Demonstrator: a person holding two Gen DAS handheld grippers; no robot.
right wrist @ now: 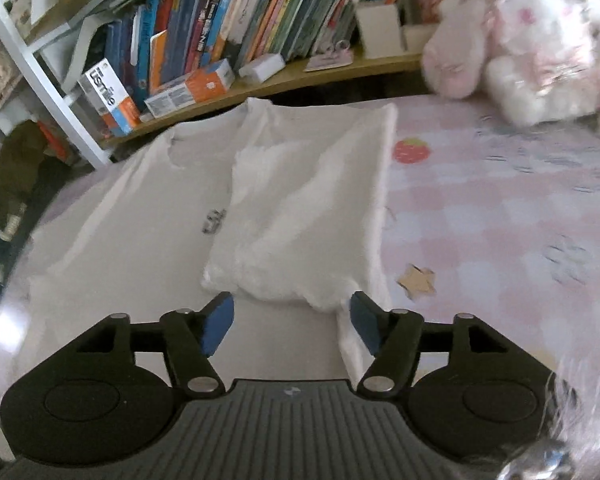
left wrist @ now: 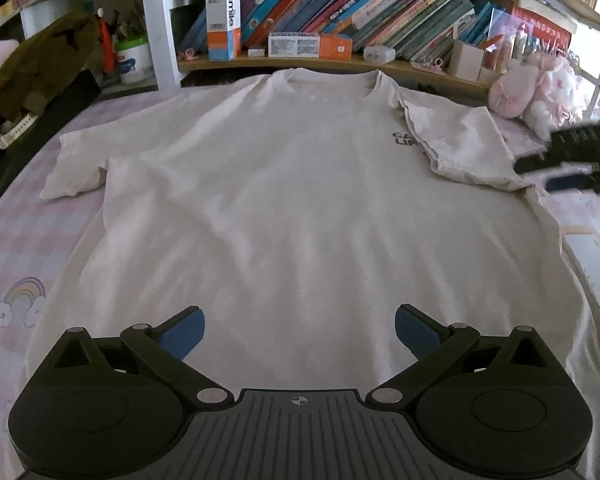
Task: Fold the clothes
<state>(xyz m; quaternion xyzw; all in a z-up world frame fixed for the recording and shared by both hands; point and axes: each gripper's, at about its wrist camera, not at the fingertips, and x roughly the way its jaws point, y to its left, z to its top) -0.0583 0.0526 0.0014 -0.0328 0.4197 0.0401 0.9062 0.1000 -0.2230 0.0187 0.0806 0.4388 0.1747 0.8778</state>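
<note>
Pink checked bedsheet: it covers the bed under everything you see, with a rainbow print at its left edge.
Brown garment: it sits heaped at the far left, off the shirt.
Left sleeve: it lies spread out flat to the side.
Left gripper: your jaws stand wide apart over the hem end of the shirt, with nothing between the blue pads.
White T-shirt: it lies face up on the bed, collar toward the bookshelf.
Right sleeve: it is folded inward onto the chest, partly covering the dark print.
Right gripper: your jaws are parted just beside the folded sleeve's edge, holding nothing.
Pink plush toys: they rest at the far right by the shelf.
</note>
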